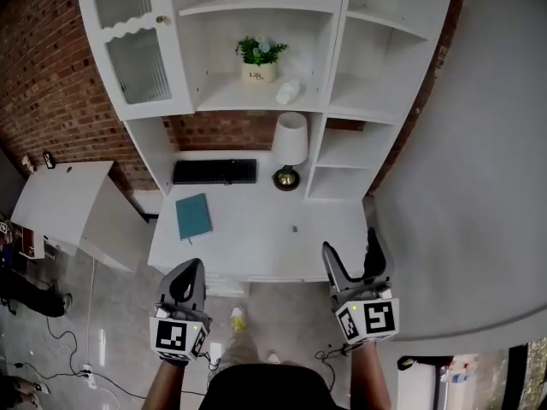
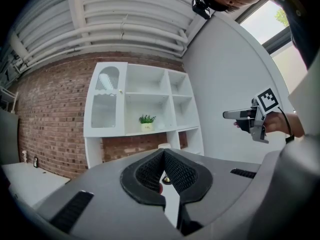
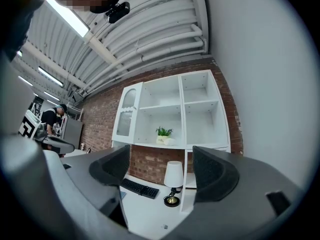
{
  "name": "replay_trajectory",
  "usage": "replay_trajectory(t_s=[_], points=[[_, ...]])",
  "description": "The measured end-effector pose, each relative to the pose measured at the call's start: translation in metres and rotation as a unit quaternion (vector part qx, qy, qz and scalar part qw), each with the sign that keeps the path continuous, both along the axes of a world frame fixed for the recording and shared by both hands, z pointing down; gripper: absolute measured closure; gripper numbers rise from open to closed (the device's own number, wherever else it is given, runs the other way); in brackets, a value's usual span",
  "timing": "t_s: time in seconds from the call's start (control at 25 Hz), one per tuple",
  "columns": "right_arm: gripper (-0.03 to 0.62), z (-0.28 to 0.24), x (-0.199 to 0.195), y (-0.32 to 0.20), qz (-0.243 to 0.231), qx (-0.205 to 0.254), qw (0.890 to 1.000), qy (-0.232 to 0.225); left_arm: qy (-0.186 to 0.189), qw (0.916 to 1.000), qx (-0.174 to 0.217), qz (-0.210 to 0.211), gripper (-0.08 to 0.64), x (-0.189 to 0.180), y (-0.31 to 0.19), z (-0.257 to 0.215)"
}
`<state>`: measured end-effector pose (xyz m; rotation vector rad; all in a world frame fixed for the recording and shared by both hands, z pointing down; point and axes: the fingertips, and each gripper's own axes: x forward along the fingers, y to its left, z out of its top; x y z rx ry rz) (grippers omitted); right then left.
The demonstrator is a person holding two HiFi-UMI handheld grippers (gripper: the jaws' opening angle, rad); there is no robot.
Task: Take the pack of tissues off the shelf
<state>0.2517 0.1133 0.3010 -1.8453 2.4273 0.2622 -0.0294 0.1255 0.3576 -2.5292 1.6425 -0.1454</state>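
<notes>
the pack of tissues [image 1: 289, 90] lies on the middle shelf of the white shelf unit [image 1: 338, 101], in the upper middle of the head view, a pale bundle tilted at the shelf's front edge; in the right gripper view it shows as a small white lump [image 3: 170, 142]. just left of it stands one potted plant [image 1: 261, 58] in a white pot, so close that i cannot tell whether they touch. straight below the tissues, on the white worktop [image 1: 256, 246], one table lamp [image 1: 290, 139] with a white shade and a brass foot rises almost to that shelf's edge. left of the lamp lies one black keyboard [image 1: 214, 171] against the brick back wall; nearer the frame's centre lie one teal notebook [image 1: 194, 216] and one tiny dark item [image 1: 295, 228] too small to name. a cabinet door [image 1: 137, 45] with ribbed glass closes the unit's upper left part. a second, low white table [image 1: 64, 199] sits at the left edge. two claws are held low in the frame, well apart from the shelf. the left claw [image 1: 192, 270] [image 2: 163, 154] sits at the worktop's near edge, its jaws brought together with only a thin slit between the pads and nothing gripped. the right claw [image 1: 349, 244] [image 3: 162, 159], at the lower right, has its jaws spread wide, with the lamp and the tissues' shelf seen through the gap.
</notes>
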Motion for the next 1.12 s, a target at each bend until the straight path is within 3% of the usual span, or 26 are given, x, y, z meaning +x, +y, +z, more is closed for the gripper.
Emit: replay_trajectory(t_s=[0.64,1.12], points=[[0.235,-0.045,-0.065,-0.143,0.064,-0.004,0.997,0.042,0.036,0.9955,0.022,0.084,0.555,-0.041,-0.194,-0.039],[0.236,-0.059,-0.116,-0.209,0.093,0.009,0.995,0.042,0.05,0.9896,0.025,0.132,0.555,-0.074,-0.27,-0.047]])
